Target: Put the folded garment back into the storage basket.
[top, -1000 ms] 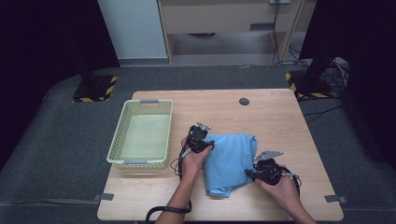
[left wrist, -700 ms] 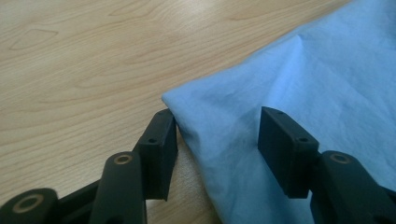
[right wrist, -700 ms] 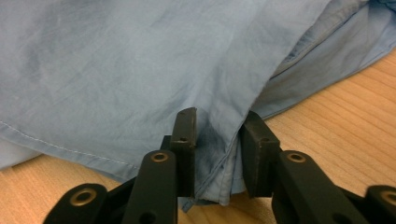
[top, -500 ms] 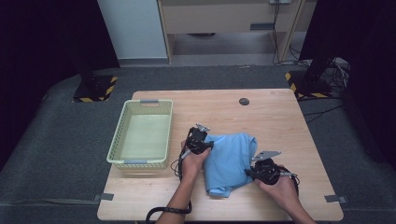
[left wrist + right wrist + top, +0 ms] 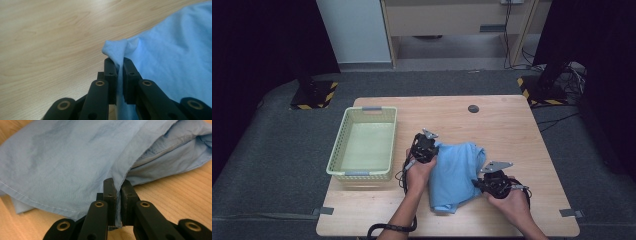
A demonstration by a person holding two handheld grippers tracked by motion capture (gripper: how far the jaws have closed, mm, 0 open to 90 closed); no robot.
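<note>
High view. Wooden table (image 5: pixel 512 130); on it a light blue garment (image 5: pixel 455 172), probably a shirt, loosely folded, lying right of centre toward the near edge. Left gripper (image 5: pixel 426 148) at the garment's left far corner; right gripper (image 5: pixel 484 184) at its right near edge. Pale green plastic basket (image 5: pixel 346 150) stands to the left, apart from the garment, with nothing in it. Small dark round disc (image 5: pixel 473 108) toward the far edge.

Left gripper view. Jaws have just been closing and now pinch a small peak of the blue fabric (image 5: pixel 117 51) between the pads. Only a narrow tuck is caught, right at the corner. Risk: the tuck slides out under the garment's weight once lifted, dropping that corner.

Right gripper view. Jaws have just been closing and are clamped on a hemmed fabric edge (image 5: pixel 117 178); further folded layers (image 5: pixel 170 152) lie beyond, outside the grip. Whether one layer or two is caught is hard to tell. Risk: if only the top layer is held, a lift would open the fold and the lower layers would trail on the table; uneven pull between the two hands would skew the garment or drag it toward the table edge.
</note>
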